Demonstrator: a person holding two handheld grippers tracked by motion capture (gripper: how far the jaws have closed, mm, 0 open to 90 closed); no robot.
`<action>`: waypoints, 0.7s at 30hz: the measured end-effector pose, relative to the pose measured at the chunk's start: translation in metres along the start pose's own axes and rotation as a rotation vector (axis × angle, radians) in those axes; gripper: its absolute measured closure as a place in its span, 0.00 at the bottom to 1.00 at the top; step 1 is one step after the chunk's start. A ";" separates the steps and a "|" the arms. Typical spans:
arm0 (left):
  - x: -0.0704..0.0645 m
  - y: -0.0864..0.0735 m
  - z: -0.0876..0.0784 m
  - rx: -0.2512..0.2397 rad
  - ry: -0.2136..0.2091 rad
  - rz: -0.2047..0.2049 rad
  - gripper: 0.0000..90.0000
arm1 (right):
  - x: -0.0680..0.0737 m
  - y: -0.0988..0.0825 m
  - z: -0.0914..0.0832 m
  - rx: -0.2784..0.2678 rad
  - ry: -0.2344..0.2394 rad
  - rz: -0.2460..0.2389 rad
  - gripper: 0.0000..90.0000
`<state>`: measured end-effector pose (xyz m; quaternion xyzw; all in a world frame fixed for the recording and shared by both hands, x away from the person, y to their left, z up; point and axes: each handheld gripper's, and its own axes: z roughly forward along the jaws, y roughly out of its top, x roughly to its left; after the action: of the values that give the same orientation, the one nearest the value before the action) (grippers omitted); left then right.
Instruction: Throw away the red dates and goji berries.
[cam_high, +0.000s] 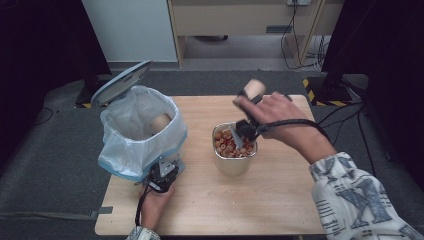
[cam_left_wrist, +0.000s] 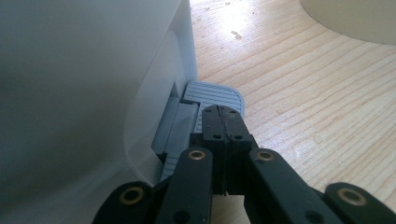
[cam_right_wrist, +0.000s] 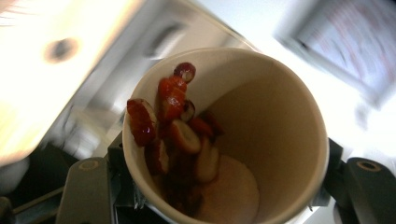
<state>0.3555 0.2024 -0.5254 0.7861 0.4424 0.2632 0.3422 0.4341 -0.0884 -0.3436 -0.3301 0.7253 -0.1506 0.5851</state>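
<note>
Pale wood, grey, red

Light wood-grain counter (cam_high: 280, 200); grey-lidded bin (cam_high: 142, 125) with whitish liner; black tool (cam_left_wrist: 224, 126); beige cup (cam_right_wrist: 280, 140) — red, perhaps cream-centred, pieces (cam_right_wrist: 173, 121) — patterned white-grey sleeve (cam_high: 360, 200).

A light wooden tabletop (cam_high: 280, 200) carries two things. A lined pedal bin (cam_high: 142, 135) stands at its left. A metal container (cam_high: 235, 152) of red pieces stands mid-table.

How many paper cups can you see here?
2: one tan paper cup held in the right gripper above the square steel container, one lying inside the white-bagged pedal bin. More may be hidden.
</note>
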 end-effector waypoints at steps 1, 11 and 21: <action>0.000 0.000 0.000 0.000 0.000 0.000 0.99 | 0.011 0.012 0.003 -0.004 0.018 -0.087 0.37; 0.000 0.000 0.000 0.001 0.001 0.001 0.99 | -0.004 -0.013 -0.002 0.022 -0.030 0.044 0.37; 0.000 0.000 0.000 0.000 0.000 0.000 0.99 | 0.005 -0.025 -0.002 -0.015 -0.018 0.233 0.36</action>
<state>0.3554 0.2023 -0.5254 0.7860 0.4424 0.2632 0.3423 0.4397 -0.1105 -0.3316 -0.2492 0.7547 -0.0731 0.6025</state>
